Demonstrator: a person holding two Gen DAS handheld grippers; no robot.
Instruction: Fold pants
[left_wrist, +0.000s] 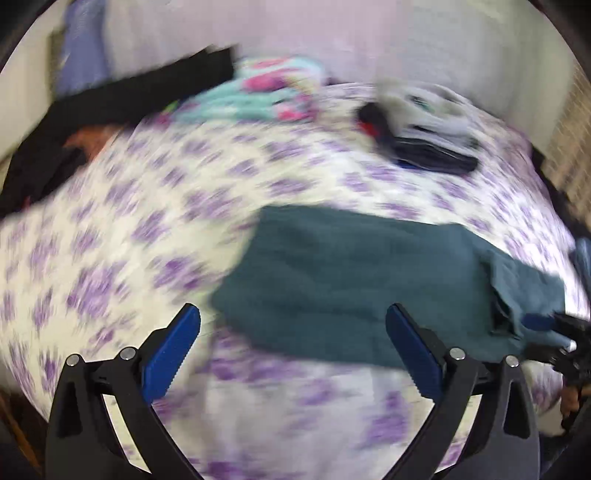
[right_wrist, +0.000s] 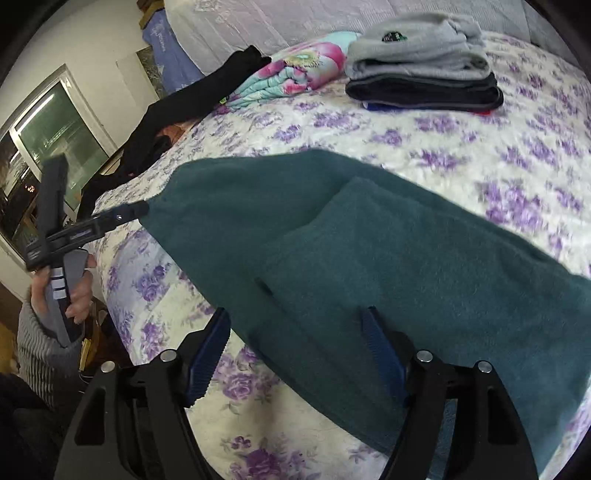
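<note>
Dark teal pants (left_wrist: 354, 280) lie flat on the bed, partly folded, with one layer over another (right_wrist: 369, 266). My left gripper (left_wrist: 293, 317) is open and empty, just short of the pants' near left corner; the left wrist view is blurred. In the right wrist view the left gripper's fingers (right_wrist: 129, 213) point at the pants' far left corner. My right gripper (right_wrist: 297, 323) is open, its jaws astride the near edge of the pants, with the right pad (right_wrist: 376, 339) over the cloth. It also shows at the far right of the left wrist view (left_wrist: 546, 325).
The bed has a white cover with purple flowers (right_wrist: 461, 147). A stack of folded grey and dark clothes (right_wrist: 421, 74) sits at the back. A floral bundle (right_wrist: 295, 74) and black garments (right_wrist: 177, 107) lie at the back left. A window (right_wrist: 55, 129) is at the left.
</note>
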